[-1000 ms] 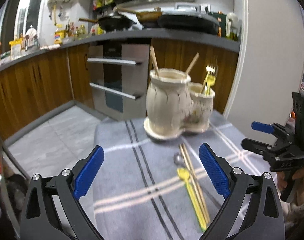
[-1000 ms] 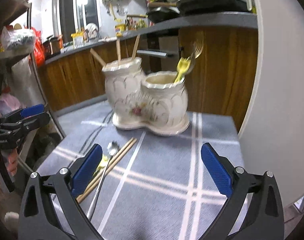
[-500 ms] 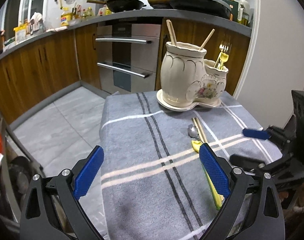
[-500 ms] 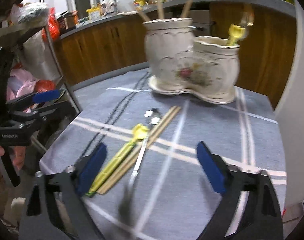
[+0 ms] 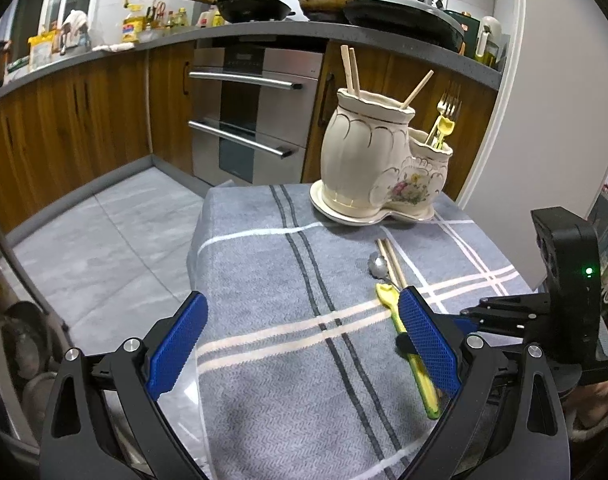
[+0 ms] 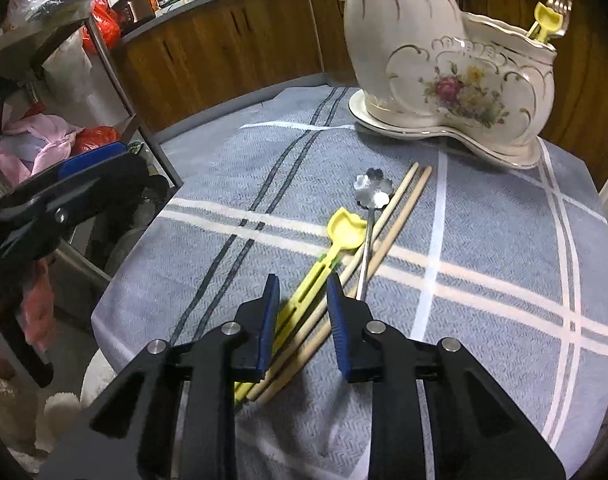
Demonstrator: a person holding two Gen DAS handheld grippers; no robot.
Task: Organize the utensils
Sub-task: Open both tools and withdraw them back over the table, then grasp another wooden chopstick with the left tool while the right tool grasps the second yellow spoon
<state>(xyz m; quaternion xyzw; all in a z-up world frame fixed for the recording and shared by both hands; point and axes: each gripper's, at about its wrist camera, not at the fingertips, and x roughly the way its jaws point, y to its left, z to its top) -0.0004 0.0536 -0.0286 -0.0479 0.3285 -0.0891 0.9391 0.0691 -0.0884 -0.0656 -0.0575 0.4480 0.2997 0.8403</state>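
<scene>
two chopsticks [image 6: 387, 236] and a yellow spoon [image 6: 315, 268] lie between the right claw [image 6: 303, 320], just narrowing, not yet pinching; the left claw [image 5: 304, 344] hangs spread.

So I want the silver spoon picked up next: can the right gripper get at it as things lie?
Probably yes. The silver spoon lies bare on the cloth, just beyond the right gripper, whose jaws have just been closing over the yellow spoon and chopsticks. These crowd its handle and may get caught too.
</scene>
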